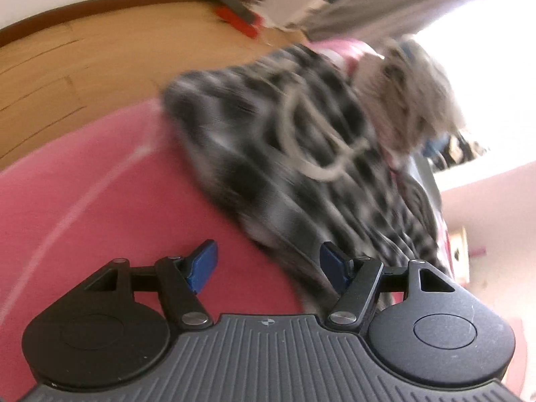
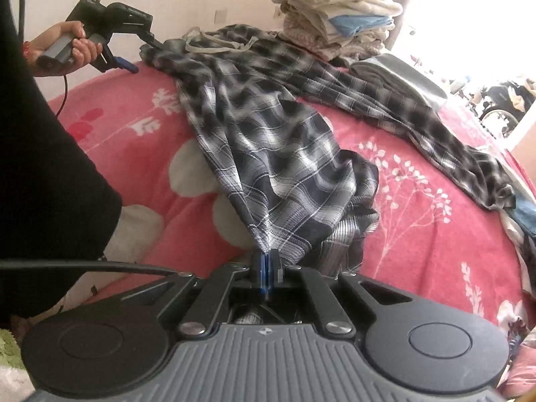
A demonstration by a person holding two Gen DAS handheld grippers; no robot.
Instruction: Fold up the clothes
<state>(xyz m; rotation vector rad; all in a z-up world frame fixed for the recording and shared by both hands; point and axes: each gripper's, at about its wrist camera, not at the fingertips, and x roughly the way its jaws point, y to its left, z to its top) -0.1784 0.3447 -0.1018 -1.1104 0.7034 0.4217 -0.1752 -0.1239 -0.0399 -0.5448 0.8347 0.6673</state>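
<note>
Plaid trousers — pinched by right gripper — drape pink blanket.

Both wrist views down, close over shared plaid trousers.

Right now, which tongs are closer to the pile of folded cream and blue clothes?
Left. The left tongs hover by the pile; the right tongs are farther back.

Black, grey and white plaid trousers with a pale drawstring are spread crumpled ahead of the right gripper, one gathered hem being pinched between its fingers, the other leg trailed away to its right.
</note>
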